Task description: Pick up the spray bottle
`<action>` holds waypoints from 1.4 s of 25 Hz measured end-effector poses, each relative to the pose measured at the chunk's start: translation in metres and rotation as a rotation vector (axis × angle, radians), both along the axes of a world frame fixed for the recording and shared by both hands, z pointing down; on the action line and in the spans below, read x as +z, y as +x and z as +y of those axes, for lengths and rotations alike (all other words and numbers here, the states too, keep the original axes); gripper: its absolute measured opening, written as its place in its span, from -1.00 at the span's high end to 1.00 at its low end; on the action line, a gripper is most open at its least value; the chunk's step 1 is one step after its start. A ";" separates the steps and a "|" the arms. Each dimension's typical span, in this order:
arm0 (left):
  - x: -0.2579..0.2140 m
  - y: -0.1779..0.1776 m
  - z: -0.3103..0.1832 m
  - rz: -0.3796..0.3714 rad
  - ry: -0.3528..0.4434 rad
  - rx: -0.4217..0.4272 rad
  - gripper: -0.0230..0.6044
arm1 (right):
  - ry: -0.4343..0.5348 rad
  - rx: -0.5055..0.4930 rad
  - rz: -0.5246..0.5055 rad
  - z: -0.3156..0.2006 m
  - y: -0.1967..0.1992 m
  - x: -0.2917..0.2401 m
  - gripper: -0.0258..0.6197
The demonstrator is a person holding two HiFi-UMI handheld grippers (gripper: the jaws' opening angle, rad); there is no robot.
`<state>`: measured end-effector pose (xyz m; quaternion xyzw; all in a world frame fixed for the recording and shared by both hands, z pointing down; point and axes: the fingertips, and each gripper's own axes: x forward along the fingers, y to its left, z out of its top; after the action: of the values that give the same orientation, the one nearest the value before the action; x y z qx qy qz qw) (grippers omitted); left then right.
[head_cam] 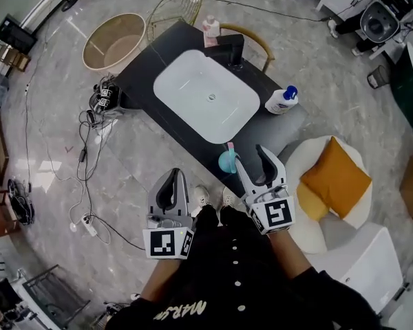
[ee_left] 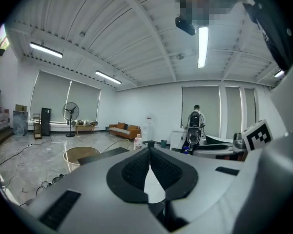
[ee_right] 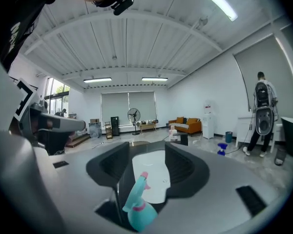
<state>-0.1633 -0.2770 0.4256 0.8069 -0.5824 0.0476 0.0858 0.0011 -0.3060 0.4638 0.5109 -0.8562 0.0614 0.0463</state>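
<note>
Dark buttoned garment (head_cam: 228, 267) of the person, lowest in head view. Beyond it, left gripper (head_cam: 173, 181): jaws together, empty, over grey marbled floor (head_cam: 124, 157). Right gripper (head_cam: 251, 158): jaws apart, at the near corner of a black counter (head_cam: 141, 81) bearing a white rectangular basin (head_cam: 206, 96). Teal plastic spray bottle with pink nozzle (head_cam: 226, 161) stands upright on that corner, just beside the right gripper.

Left gripper view: pads meet at the tips, nothing between.

Right gripper view: spray bottle low in the open gap, seemingly unclamped.

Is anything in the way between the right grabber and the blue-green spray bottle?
No, nothing visible. The spray bottle stands at the counter's near edge, and the right gripper sees it straight through its own open jaws.
</note>
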 end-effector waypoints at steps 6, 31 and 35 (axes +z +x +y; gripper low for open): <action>0.050 -0.001 -0.007 0.003 -0.079 0.077 0.87 | -0.132 0.005 0.033 -0.004 -0.033 0.081 0.06; 0.131 -0.014 -0.006 -0.027 -0.210 0.089 0.87 | -0.028 0.154 0.072 -0.030 -0.028 0.123 0.57; 0.106 -0.009 -0.017 -0.022 -0.162 0.089 0.87 | -0.002 0.118 0.064 -0.038 -0.020 0.087 0.57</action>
<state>-0.1725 -0.2942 0.5313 0.8218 -0.5413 0.1073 0.1421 -0.0192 -0.3443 0.5503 0.5621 -0.8226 0.0486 0.0704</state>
